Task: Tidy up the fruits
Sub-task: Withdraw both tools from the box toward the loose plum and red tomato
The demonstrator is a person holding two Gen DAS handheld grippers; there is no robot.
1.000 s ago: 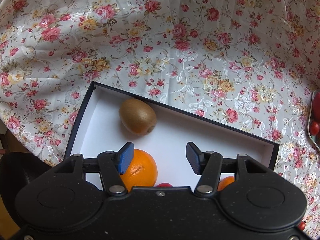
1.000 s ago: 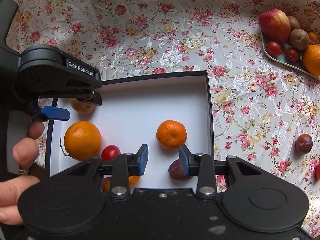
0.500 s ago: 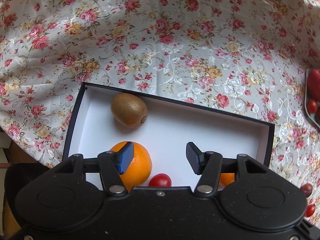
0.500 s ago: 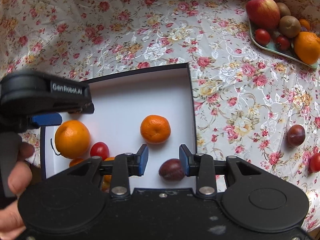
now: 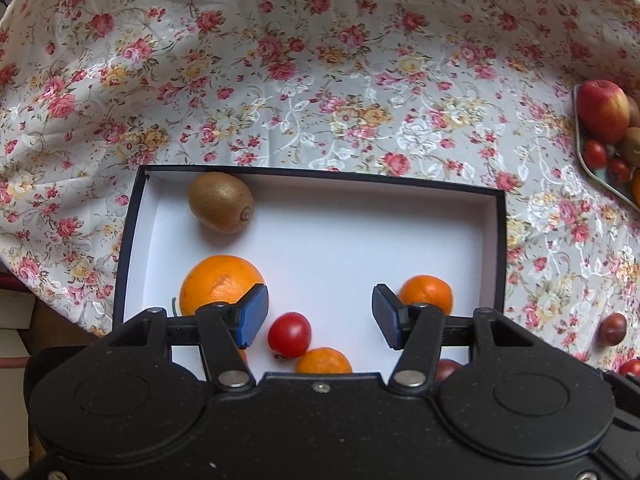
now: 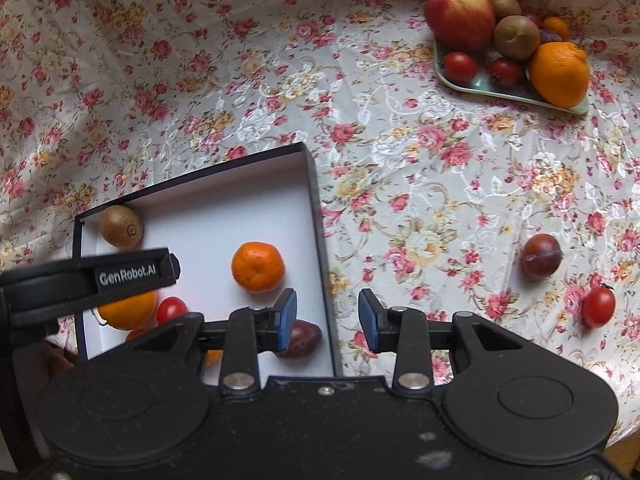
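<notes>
Right, fruits sit in the white-lined box [image 5: 320, 240]: kiwi [image 5: 221, 208], big orange [image 5: 218, 282], tomato [image 5: 289, 335], mandarin [image 6: 258, 267]. Left gripper [image 5: 316, 316] spread, empty; right gripper [image 6: 327, 320] spread above the box wall.

A floral tablecloth [image 5: 320, 80] with red and yellow roses covers the table, softly daylit.

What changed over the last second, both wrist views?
Both grippers pulled back and up from the box, the right gripper also swinging right, now straddling the box's right wall. The left gripper stayed open and empty; the right opened slightly, also empty. Nothing was grasped or released. Kiwi, large orange, mandarin, plum and tray appear unmoved.
</notes>
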